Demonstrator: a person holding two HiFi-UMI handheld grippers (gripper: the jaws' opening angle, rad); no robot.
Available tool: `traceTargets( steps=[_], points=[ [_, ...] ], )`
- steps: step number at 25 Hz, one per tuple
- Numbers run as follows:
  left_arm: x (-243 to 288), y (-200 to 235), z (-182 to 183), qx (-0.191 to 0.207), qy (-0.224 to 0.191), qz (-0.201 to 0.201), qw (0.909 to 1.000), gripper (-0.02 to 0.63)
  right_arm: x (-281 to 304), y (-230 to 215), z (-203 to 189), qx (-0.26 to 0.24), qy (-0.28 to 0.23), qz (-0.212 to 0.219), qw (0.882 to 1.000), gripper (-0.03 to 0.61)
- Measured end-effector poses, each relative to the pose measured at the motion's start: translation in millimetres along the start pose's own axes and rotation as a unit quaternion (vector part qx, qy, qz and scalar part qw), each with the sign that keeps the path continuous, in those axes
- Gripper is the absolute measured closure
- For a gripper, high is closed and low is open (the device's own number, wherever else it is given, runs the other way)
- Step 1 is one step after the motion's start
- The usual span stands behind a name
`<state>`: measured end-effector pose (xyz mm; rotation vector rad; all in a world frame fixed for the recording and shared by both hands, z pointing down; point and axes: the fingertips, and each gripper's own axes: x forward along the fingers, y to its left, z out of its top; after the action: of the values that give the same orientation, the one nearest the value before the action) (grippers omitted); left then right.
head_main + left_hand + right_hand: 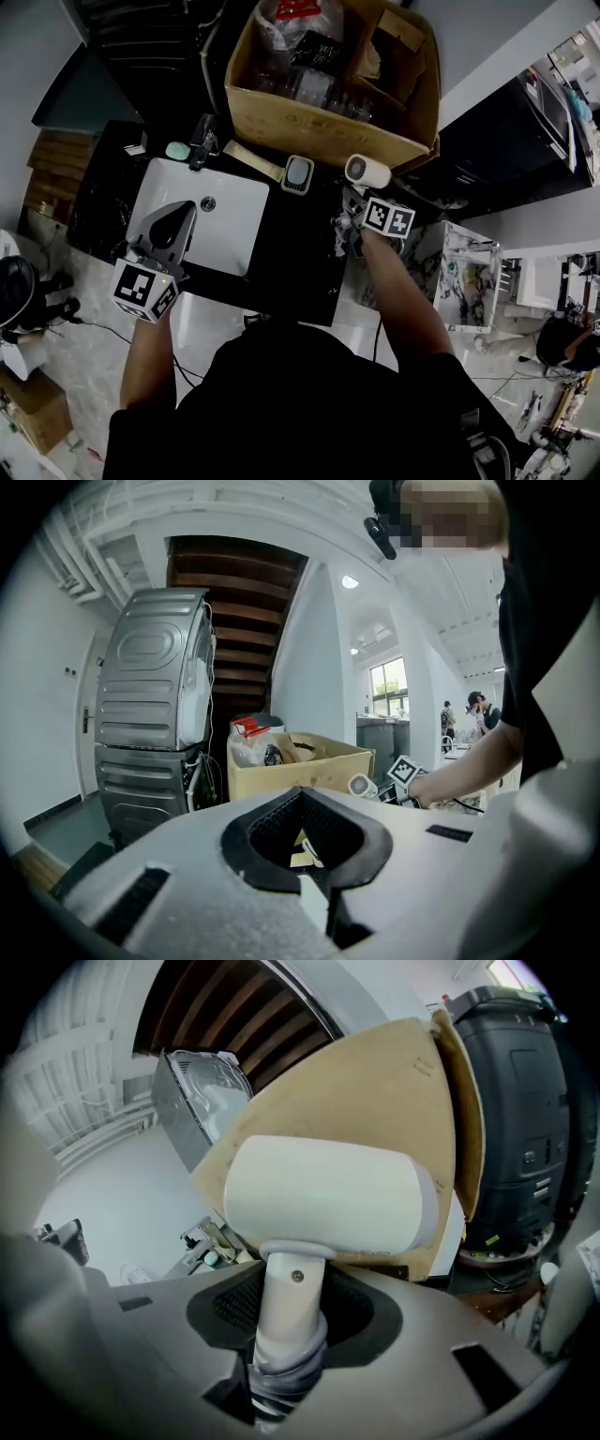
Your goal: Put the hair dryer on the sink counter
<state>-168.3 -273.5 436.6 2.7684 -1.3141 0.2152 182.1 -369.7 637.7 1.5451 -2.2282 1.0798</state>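
Observation:
A white hair dryer stands at the back right corner of the black sink counter, close to a cardboard box. My right gripper is shut on its handle. In the right gripper view the dryer's head fills the middle, and the handle, with cord wound round its lower end, runs down between the jaws of the right gripper. My left gripper hangs over the white basin with its jaws together and nothing in them. The left gripper view shows the left gripper shut in the same way.
A large open cardboard box full of items stands behind the counter. By the basin are a dark faucet, a green soap piece, a wooden-handled item and a small grey-blue object. A silver washer stands beyond.

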Motion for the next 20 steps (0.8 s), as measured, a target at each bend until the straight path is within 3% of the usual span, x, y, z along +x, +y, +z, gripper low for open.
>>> traceTargets(
  steps=[9, 20],
  points=[
    [12.1, 3.2, -17.2, -0.017, 0.008, 0.007, 0.9998, 0.6, 37.4, -42.1, -39.2, -0.001, 0.083, -0.052, 0.995, 0.41],
    [16.2, 5.4, -36.7, -0.037, 0.024, 0.009, 0.999, 0.6, 65.1, -53.5, -69.5, 0.005, 0.129, -0.08, 0.988, 0.408]
  ],
)
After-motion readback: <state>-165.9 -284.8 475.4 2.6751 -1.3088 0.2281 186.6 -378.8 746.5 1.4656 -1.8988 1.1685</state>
